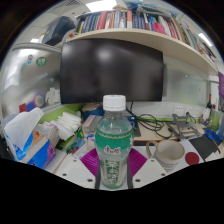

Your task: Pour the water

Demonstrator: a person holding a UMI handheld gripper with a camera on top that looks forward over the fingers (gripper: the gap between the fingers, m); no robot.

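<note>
A clear water bottle (113, 150) with a white cap and a green label stands upright between my fingers, close to the camera. My gripper (113, 166) is shut on the bottle, with the magenta pads (90, 160) pressing its lower body from both sides. The bottle's base is hidden. A pale round cup (169, 152) sits on the desk just to the right of the bottle, beyond the right finger, its opening facing up.
A large dark monitor (110, 70) stands behind the bottle, under a shelf of books (130, 20). Cluttered boxes and papers (40, 135) lie to the left. Tools and a black object (203, 147) lie to the right of the cup.
</note>
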